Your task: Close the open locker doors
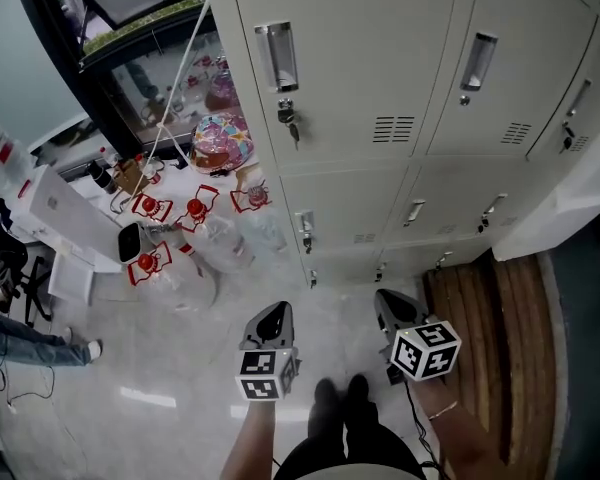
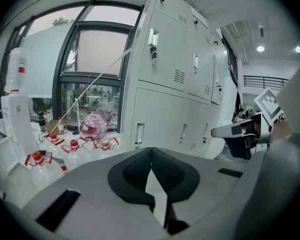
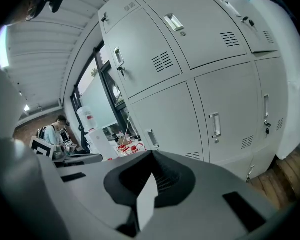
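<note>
A bank of pale grey lockers [image 1: 380,78] fills the upper right of the head view, and the doors facing me lie flush, with handles and keys showing. At the far right a white panel [image 1: 565,208] juts out from the row; I cannot tell whether it is an open door. My left gripper [image 1: 273,320] and right gripper [image 1: 388,308] hang side by side below the lockers, well short of them. Both are shut with nothing between the jaws. In the left gripper view the left gripper [image 2: 151,153] points at the lower doors [image 2: 160,119]. The right gripper [image 3: 152,156] faces the lockers [image 3: 215,109] too.
Several water bottles with red handles [image 1: 170,218] and a colourful helmet [image 1: 220,140] lie on the floor left of the lockers, below a dark window frame [image 1: 100,58]. White boxes [image 1: 65,218] and a seated person [image 1: 20,338] are at far left. Wooden planks [image 1: 490,318] lie at right.
</note>
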`<control>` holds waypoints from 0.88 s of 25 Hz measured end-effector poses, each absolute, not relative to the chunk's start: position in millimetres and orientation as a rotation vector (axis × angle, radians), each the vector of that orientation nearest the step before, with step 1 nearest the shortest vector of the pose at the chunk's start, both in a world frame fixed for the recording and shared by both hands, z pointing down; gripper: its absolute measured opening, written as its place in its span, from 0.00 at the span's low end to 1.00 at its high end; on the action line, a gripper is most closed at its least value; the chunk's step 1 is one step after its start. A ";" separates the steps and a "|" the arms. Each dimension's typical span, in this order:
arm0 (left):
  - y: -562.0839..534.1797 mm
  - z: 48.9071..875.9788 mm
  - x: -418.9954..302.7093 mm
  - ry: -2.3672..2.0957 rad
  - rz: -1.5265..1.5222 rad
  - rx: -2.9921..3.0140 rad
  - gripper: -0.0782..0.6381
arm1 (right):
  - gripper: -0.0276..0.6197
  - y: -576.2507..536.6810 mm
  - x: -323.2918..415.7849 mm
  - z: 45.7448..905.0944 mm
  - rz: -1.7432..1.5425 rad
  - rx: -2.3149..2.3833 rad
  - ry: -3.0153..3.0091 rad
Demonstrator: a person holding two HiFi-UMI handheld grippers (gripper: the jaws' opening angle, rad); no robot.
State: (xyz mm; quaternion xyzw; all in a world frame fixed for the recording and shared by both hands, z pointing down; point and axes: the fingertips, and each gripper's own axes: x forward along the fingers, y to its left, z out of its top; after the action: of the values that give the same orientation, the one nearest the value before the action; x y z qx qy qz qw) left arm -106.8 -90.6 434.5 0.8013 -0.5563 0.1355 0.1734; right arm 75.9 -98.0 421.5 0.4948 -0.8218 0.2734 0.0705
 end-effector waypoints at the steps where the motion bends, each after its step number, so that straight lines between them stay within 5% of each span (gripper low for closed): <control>1: -88.7 431.1 -106.7 -1.578 0.382 2.274 0.14 | 0.05 -95.3 77.1 419.3 0.819 1.488 -2.473; 22: -67.8 402.0 -95.2 -1.567 0.381 2.312 0.14 | 0.05 -74.6 85.3 390.2 0.760 1.516 -2.484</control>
State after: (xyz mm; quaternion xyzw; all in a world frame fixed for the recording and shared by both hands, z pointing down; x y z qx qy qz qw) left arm -95.2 -67.8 402.0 0.8096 -0.5486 0.1334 0.1608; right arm 85.3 -74.6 390.2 0.5030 -0.8240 0.2521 0.0671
